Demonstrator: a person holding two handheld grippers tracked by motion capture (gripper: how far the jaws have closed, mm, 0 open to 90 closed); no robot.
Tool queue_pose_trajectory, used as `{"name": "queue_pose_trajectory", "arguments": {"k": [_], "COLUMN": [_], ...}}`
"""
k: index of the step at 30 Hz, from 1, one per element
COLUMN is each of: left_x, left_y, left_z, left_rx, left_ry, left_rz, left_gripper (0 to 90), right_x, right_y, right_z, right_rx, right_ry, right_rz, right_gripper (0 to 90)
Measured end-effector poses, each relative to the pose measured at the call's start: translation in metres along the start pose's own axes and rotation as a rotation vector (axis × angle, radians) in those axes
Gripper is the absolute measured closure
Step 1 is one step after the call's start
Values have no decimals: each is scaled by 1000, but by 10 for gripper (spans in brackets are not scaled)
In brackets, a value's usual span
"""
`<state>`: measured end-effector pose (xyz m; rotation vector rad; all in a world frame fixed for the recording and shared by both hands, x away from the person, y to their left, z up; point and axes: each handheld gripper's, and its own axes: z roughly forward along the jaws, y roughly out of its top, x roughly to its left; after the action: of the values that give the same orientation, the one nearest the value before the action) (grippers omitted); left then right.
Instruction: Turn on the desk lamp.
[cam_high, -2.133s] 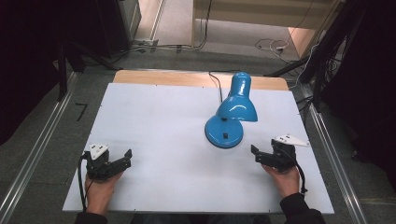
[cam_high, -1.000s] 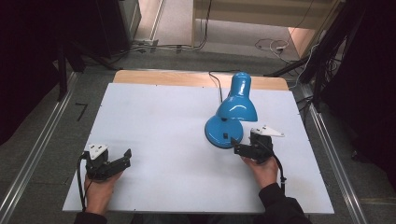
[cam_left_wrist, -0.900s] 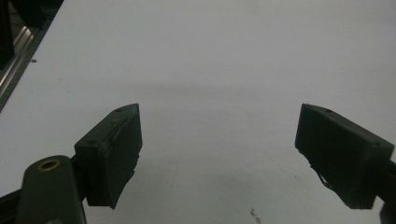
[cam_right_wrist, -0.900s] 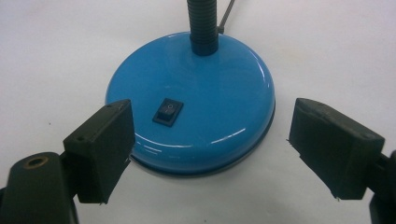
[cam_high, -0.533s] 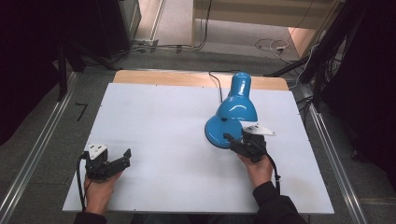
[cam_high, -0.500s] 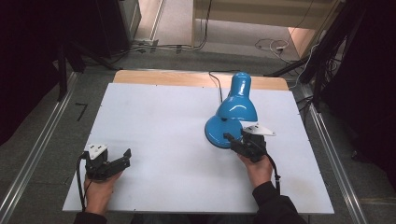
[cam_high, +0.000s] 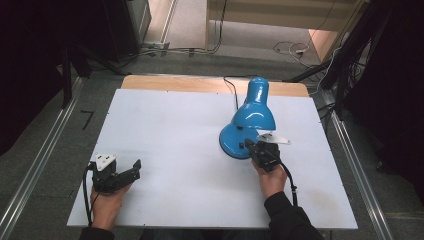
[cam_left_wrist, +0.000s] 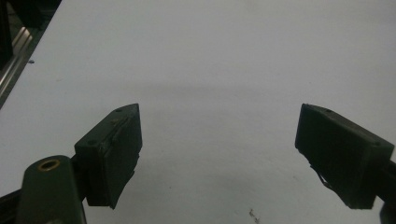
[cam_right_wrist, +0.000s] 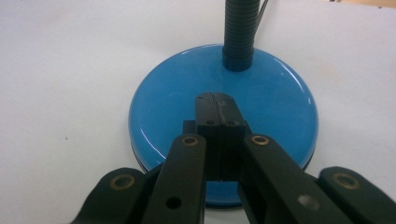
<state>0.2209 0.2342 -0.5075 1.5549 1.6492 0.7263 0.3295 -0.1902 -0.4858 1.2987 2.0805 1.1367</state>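
A blue desk lamp (cam_high: 255, 112) stands right of the table's middle, its shade bent low over its round base (cam_high: 231, 145). My right gripper (cam_high: 251, 146) hovers over the near side of that base (cam_right_wrist: 280, 107). Its jaws have just been closing, and my right gripper (cam_right_wrist: 215, 100) now stands shut with nothing visible between the pads. A small black part (cam_right_wrist: 188, 126) on the base shows just left of the jaws. The ribbed neck (cam_right_wrist: 239, 32) rises behind them. My left gripper (cam_high: 134, 169) rests at the front left, and in its own view the left gripper (cam_left_wrist: 219, 140) is open over bare table.
The white tabletop (cam_high: 175, 125) has a wooden strip (cam_high: 170, 82) along its far edge. The lamp's black cable (cam_high: 231, 85) runs off the far edge. Metal rails (cam_high: 40, 160) flank the table on both sides.
My right gripper moved left and forward from the front right up to the lamp base, and its jaws went from wide apart to together. The left gripper stayed put.
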Motion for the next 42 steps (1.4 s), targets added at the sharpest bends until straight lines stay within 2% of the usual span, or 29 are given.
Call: {"name": "queue_pose_trajectory", "arguments": {"k": [27,42], "left_x": [0,0], "left_y": [0,0], "left_z": [0,0], "left_rx": [0,0], "left_ry": [-1,-2], "left_rz": [-1,1], "left_gripper": [156,156], "right_x": [4,8], "right_y": [-1,-3], "right_z": [12,13], "right_rx": [48,32], "right_ry": [13,-5], "right_rz": [11,-12], "right_gripper": [877,877]}}
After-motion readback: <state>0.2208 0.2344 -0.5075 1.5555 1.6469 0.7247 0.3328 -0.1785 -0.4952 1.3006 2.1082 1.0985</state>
